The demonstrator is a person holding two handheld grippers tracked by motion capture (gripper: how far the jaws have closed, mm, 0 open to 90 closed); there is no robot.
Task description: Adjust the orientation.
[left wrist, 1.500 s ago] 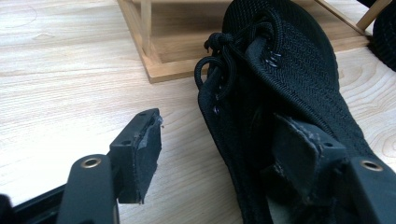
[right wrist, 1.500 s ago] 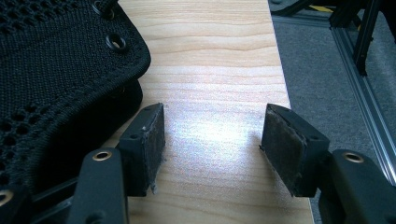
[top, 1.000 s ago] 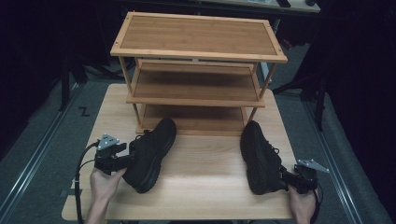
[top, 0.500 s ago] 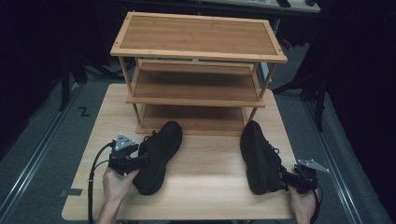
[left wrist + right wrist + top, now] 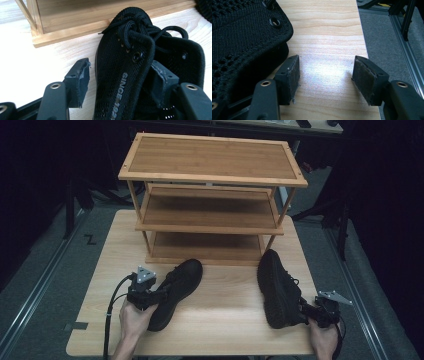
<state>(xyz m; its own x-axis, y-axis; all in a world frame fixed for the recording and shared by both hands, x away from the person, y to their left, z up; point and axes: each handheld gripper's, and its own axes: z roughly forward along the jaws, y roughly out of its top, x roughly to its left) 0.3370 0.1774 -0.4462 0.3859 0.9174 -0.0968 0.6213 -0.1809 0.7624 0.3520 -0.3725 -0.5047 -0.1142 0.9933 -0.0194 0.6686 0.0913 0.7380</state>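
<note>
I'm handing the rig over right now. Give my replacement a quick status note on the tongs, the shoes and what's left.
Left tongs: open, straddling the collar wall of the left shoe, one jaw inside, one outside, not yet clamped.
Right tongs: open with nothing between them, beside the right shoe.
Both shoes lie on the table in front of the rack.
Done: nothing shelved.
Left, probably: grip each shoe and shelve it.

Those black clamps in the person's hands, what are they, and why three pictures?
They are hand-held grippers, each with two jaws and its own small camera. One picture looks down from above; the other two look along each gripper's jaws. A wooden table carries a three-level shoe rack and two black shoes. The left gripper has its open jaws either side of the left shoe wall, one jaw inside. The right gripper is open, holding nothing, beside the right shoe.
</note>
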